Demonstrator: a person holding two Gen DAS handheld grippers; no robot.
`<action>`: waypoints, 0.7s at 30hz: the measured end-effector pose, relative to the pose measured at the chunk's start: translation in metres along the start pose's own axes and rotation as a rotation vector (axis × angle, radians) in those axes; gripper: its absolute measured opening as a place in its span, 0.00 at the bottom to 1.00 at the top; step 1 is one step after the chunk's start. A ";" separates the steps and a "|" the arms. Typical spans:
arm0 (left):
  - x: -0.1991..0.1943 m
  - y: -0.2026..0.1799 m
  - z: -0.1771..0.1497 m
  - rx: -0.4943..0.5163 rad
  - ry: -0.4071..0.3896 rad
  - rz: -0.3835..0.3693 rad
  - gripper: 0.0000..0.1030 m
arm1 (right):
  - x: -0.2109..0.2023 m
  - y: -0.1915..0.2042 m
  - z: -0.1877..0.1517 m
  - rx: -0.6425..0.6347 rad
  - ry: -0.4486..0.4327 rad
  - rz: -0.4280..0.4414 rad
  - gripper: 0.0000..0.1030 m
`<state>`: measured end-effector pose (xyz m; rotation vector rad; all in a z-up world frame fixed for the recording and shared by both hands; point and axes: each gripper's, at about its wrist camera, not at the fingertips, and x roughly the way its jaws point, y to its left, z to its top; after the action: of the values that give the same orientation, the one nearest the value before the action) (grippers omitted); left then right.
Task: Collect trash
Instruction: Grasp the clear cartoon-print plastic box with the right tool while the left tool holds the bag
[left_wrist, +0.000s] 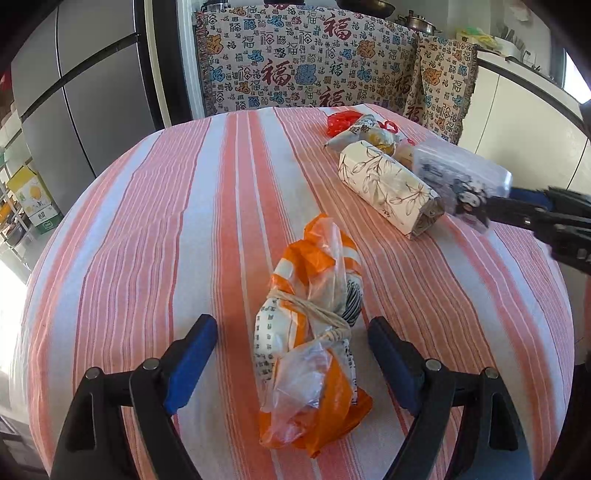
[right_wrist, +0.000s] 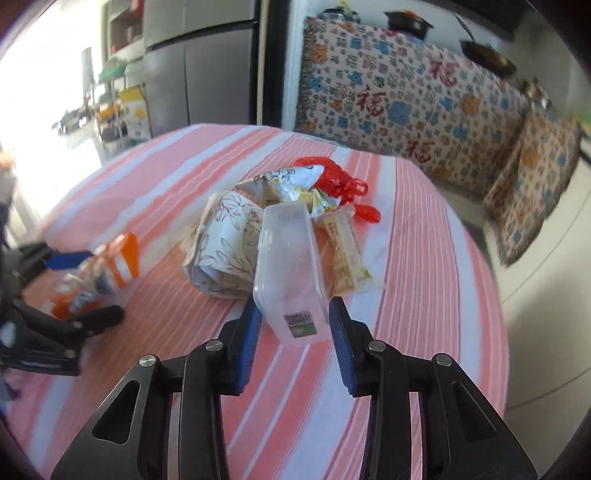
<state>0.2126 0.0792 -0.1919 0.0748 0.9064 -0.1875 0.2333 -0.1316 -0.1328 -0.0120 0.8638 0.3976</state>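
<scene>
An orange and white plastic bag bundle (left_wrist: 314, 332) tied with string lies on the striped tablecloth (left_wrist: 166, 229). My left gripper (left_wrist: 291, 332) is open with its fingers on either side of the bundle. My right gripper (right_wrist: 293, 314) is shut on a clear plastic box (right_wrist: 291, 273) and holds it above the cloth; the box also shows in the left wrist view (left_wrist: 461, 177). Behind it lie a floral paper roll (right_wrist: 225, 243), a snack wrapper (right_wrist: 291, 184), a red plastic bag (right_wrist: 340, 181) and a yellowish packet (right_wrist: 347, 254). The bundle also shows in the right wrist view (right_wrist: 96, 273).
A sofa with a patterned cover (left_wrist: 306, 59) stands behind the table. A grey refrigerator (left_wrist: 81, 92) is at the left. White cabinets (left_wrist: 524, 107) are at the right. The table edge curves close on the right (right_wrist: 495, 295).
</scene>
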 end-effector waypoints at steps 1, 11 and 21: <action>0.000 0.000 0.000 0.000 0.000 0.001 0.84 | -0.008 -0.013 -0.009 0.110 0.017 0.070 0.37; 0.000 0.001 0.000 0.001 0.000 0.001 0.84 | -0.033 -0.089 -0.092 0.567 0.064 0.158 0.50; -0.001 0.001 -0.001 0.000 0.000 0.003 0.84 | -0.013 0.015 -0.092 0.077 0.089 -0.140 0.91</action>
<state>0.2113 0.0802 -0.1920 0.0765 0.9066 -0.1846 0.1527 -0.1376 -0.1805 -0.0185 0.9595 0.2339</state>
